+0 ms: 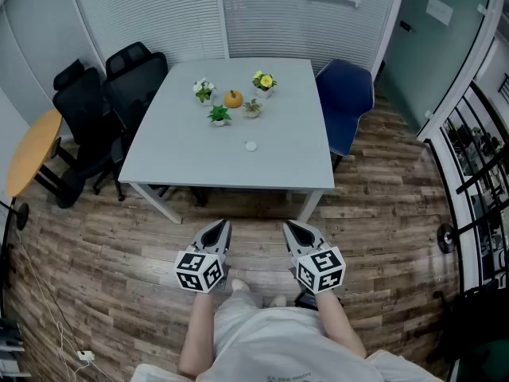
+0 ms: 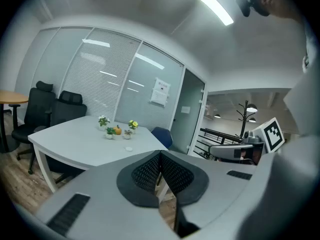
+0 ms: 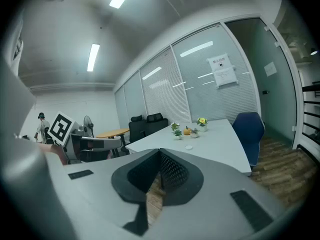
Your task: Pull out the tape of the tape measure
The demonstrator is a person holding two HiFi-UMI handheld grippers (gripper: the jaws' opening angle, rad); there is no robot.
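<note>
— Wood-plank floor point(image 1: 398, 205) and a glass-walled office, fine. How do the fingers stand?

— Pressed together on both. The left gripper point(image 1: 218, 228) has its black mesh-faced fingers point(image 2: 146, 173) tip to tip with nothing between them. The right gripper point(image 1: 293, 229) is the same, its fingers point(image 3: 172, 173) meeting on nothing.

— Where are the two grippers?

— Side by side, a little apart, over the floor just short of the near edge of the light grey rectangular desk point(image 1: 183, 161). Both are aimed at it and tipped slightly down. The person's forearms and pale trousers show beneath them.

— And the tape measure?

— A small white round thing point(image 1: 251, 145) lies alone near the middle of the desk, well apart from both grippers. It is too small to say for certain that it is the tape measure.

— What else is on the desk?

— There is a cluster toward the far edge. A small orange pumpkin point(image 1: 233, 99) has a white-flowered pot plant point(image 1: 203, 90) to its left and a yellow-flowered pot plant point(image 1: 264, 81) to its right. A leafy green pot plant point(image 1: 219, 115) and a paler little pot plant point(image 1: 252, 107) sit nearer, between the pumpkin and the white thing.

— Around the desk?

— Two black office chairs point(image 1: 127, 78) stand at the left edge and a blue chair point(image 1: 347, 98) at the right edge. A round wooden side table point(image 1: 32, 153) is beyond the black chairs.
</note>
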